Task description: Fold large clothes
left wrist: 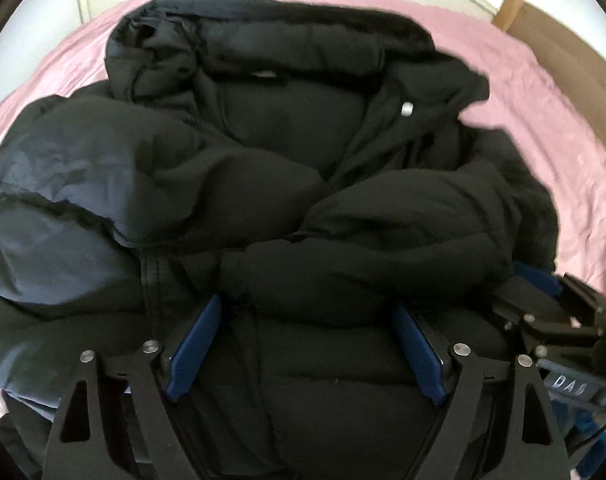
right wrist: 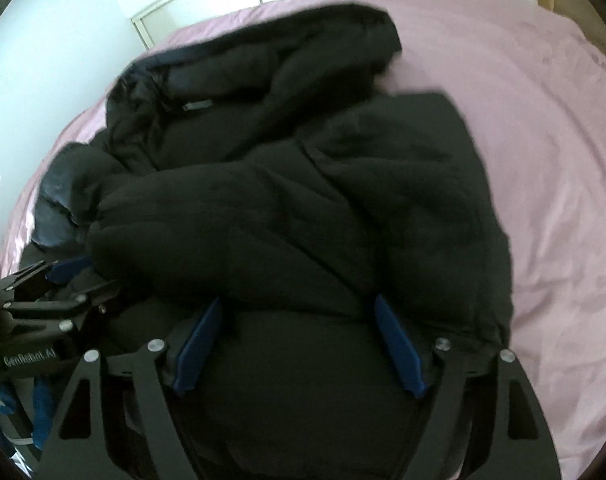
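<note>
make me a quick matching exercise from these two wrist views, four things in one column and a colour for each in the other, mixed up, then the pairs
Things:
1. puffer jacket
2. bed sheet
3. pads on the left gripper fingers
4. board at the far right edge of the bed

Colours:
A. blue
B. brown
C. black
D. pink

Pairs: 1-C, 2-D, 3-A, 4-B
</note>
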A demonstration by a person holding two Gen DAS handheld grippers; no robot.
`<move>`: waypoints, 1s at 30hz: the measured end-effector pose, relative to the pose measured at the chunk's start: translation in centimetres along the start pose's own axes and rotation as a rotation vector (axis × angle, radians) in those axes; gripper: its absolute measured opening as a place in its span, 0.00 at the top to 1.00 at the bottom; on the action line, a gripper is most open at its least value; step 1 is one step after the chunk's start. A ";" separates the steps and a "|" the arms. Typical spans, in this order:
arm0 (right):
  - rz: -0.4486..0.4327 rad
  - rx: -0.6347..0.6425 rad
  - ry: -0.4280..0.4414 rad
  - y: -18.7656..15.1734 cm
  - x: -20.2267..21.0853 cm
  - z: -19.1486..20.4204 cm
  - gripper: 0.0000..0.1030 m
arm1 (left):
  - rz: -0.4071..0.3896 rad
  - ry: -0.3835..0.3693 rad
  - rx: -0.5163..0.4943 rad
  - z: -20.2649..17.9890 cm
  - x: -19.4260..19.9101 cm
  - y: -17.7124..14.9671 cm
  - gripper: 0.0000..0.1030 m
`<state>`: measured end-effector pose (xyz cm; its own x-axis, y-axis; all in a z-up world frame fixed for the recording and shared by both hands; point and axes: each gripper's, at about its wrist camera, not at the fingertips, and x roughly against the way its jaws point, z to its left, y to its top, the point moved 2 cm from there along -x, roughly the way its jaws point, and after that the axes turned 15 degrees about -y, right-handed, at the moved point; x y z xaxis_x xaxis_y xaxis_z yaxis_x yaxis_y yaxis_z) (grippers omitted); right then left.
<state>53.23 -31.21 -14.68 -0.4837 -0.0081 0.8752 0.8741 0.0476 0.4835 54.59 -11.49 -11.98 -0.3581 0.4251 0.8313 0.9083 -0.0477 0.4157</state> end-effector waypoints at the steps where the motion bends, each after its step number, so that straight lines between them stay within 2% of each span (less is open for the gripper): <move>1: 0.004 0.006 -0.004 -0.2 -0.2 0.0 0.24 | 0.005 0.010 -0.010 -0.1 -0.4 -0.3 0.18; 4: 0.023 0.034 -0.019 -0.1 -0.2 0.5 0.24 | 0.020 0.017 -0.016 -0.3 -0.6 -0.2 0.17; 7: 0.020 0.058 -0.018 0.8 1.5 0.8 0.24 | 0.019 -0.002 -0.023 -0.6 1.2 0.5 0.17; 13: -0.103 0.075 -0.010 3.7 6.2 0.5 0.24 | -0.094 -0.016 -0.019 -0.9 5.9 2.1 0.18; 17: -0.143 0.077 -0.065 5.6 6.0 0.5 0.24 | -0.086 0.013 -0.014 -0.2 4.6 2.9 0.18; 19: -0.116 0.070 -0.089 5.9 4.2 0.4 0.24 | -0.073 0.020 -0.005 0.7 3.5 2.8 0.18; 21: -0.043 0.057 -0.105 5.5 1.2 0.1 0.24 | -0.057 0.025 -0.001 1.5 2.4 2.4 0.16; 24: 0.022 0.037 -0.098 4.5 -1.5 -0.4 0.23 | -0.040 0.032 -0.006 1.9 1.2 2.0 0.15; 27: 0.035 0.034 -0.095 4.6 -1.3 -0.5 0.22 | -0.022 0.039 -0.027 1.4 1.4 2.3 0.15; 30: 0.012 0.019 -0.082 4.3 1.2 -0.9 0.22 | -0.048 0.030 -0.037 1.0 3.5 2.7 0.15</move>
<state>56.42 -31.95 -11.53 -0.4756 0.0741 0.8765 0.8794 0.0664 0.4715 56.02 -9.28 -8.33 -0.4076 0.4003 0.8207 0.8817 -0.0613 0.4678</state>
